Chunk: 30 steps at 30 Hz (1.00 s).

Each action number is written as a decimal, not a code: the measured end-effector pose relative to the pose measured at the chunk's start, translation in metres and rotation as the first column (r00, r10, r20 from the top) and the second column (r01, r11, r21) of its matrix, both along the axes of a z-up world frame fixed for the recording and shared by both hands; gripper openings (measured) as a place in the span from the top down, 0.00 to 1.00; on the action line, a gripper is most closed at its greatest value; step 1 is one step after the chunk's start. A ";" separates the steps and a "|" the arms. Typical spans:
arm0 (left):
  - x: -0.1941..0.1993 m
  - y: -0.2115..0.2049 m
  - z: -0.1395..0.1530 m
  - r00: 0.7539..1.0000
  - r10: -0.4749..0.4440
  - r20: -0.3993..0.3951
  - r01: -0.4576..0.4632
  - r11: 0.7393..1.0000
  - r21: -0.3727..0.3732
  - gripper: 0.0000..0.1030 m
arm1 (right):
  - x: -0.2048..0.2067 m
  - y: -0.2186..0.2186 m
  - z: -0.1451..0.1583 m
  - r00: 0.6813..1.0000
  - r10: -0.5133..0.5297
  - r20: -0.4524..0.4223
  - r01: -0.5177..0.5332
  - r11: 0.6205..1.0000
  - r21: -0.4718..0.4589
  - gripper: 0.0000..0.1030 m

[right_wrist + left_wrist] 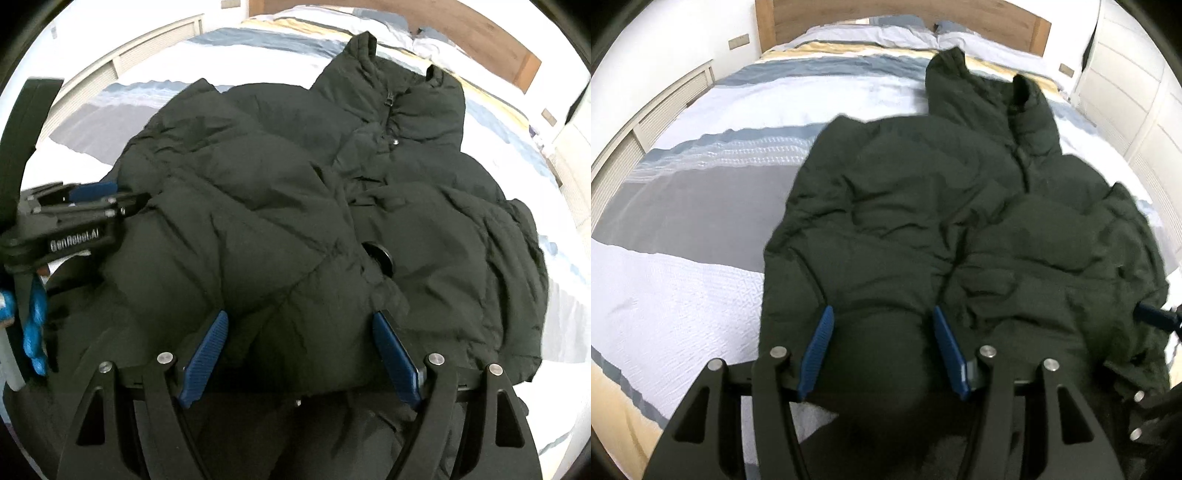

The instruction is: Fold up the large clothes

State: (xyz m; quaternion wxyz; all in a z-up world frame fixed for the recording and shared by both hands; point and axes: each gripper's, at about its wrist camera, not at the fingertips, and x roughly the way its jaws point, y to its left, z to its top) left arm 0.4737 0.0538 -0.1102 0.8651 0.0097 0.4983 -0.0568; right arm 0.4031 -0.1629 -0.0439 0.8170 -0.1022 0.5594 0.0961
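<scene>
A large dark green puffer jacket (942,206) lies front-up on the bed, collar toward the headboard; it fills the right wrist view (295,206) too. My left gripper (882,321) is open, its blue pads on either side of a puffy fold at the jacket's near left hem. My right gripper (299,328) is open over the jacket's near hem, right of the left one. The left gripper also shows at the left of the right wrist view (92,206). The right gripper's tip shows at the right edge of the left wrist view (1156,317).
The bed (683,229) has a white, grey and blue striped cover. A wooden headboard (886,14) and pillows are at the far end. A radiator cover (646,122) runs along the left wall, white drawers (1137,85) along the right.
</scene>
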 end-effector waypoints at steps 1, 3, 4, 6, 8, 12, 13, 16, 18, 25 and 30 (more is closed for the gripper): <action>-0.004 0.001 0.004 1.000 0.002 0.002 -0.002 1.000 -0.003 0.47 | -0.004 -0.001 0.004 1.000 0.006 0.004 -0.006 1.000 -0.004 0.23; -0.013 0.003 0.016 1.000 0.006 -0.003 -0.006 1.000 -0.006 0.47 | -0.013 -0.005 0.016 1.000 0.006 0.011 -0.006 1.000 -0.005 0.23; -0.014 0.002 0.019 1.000 0.007 -0.006 -0.007 1.000 -0.005 0.47 | -0.017 -0.007 0.021 1.000 0.002 0.015 -0.002 1.000 -0.003 0.23; -0.026 0.006 0.031 1.000 0.014 -0.011 -0.014 1.000 -0.002 0.47 | -0.025 -0.015 0.033 1.000 -0.011 0.027 0.011 1.000 -0.002 0.23; -0.040 0.011 0.042 1.000 0.022 -0.018 -0.022 1.000 -0.009 0.47 | -0.034 -0.025 0.048 0.999 -0.024 0.040 0.025 1.000 -0.009 0.22; -0.069 0.020 0.066 1.000 0.025 -0.014 -0.025 1.000 -0.010 0.44 | -0.049 -0.045 0.074 0.996 -0.050 0.071 0.052 0.998 -0.031 0.20; -0.074 0.021 0.070 1.000 0.024 -0.014 -0.024 1.000 -0.008 0.43 | -0.053 -0.050 0.081 0.995 -0.057 0.080 0.060 0.998 -0.036 0.19; -0.096 0.028 0.082 1.000 0.020 -0.008 -0.020 1.000 0.012 0.42 | -0.065 -0.064 0.097 0.992 -0.081 0.095 0.085 0.996 -0.040 0.18; -0.111 0.032 0.088 1.000 0.020 -0.003 -0.020 0.999 0.031 0.42 | -0.074 -0.073 0.105 0.990 -0.095 0.103 0.101 0.994 -0.046 0.18; -0.151 0.051 0.093 0.998 0.010 -0.057 -0.007 0.999 0.047 0.42 | -0.101 -0.105 0.127 0.982 -0.155 0.106 0.161 0.986 -0.050 0.17; -0.170 0.076 0.095 0.994 0.049 -0.102 -0.044 0.998 0.050 0.42 | -0.124 -0.138 0.139 0.971 -0.213 0.113 0.221 0.973 -0.062 0.16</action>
